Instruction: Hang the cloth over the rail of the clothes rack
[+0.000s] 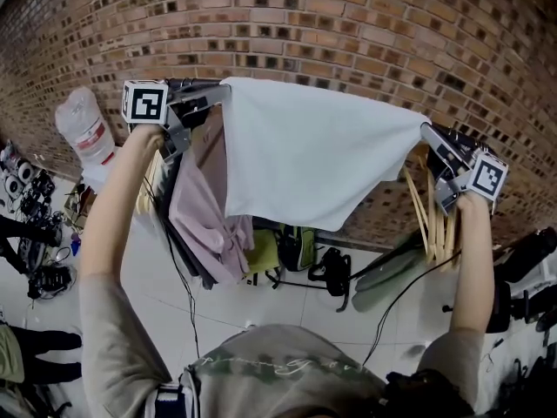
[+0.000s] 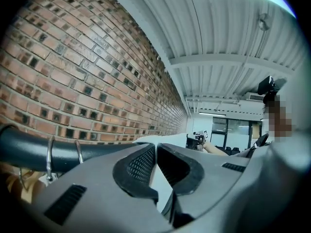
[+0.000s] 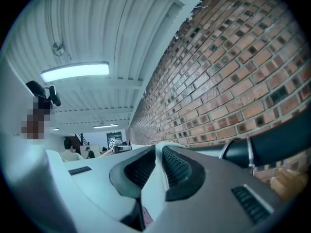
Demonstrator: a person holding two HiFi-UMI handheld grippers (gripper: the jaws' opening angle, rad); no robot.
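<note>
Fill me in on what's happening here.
A person holds a gripper in each hand. The left gripper and the right gripper are each clamped on a top corner of a white cloth, stretching it out beside the clothes rack's dark rail. It isn't released yet. A pink garment and wooden hangers hang nearby.

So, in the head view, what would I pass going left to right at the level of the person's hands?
Whitish bag → left gripper, clamped on one corner → white cloth → right gripper, clamped on the other corner.
</note>
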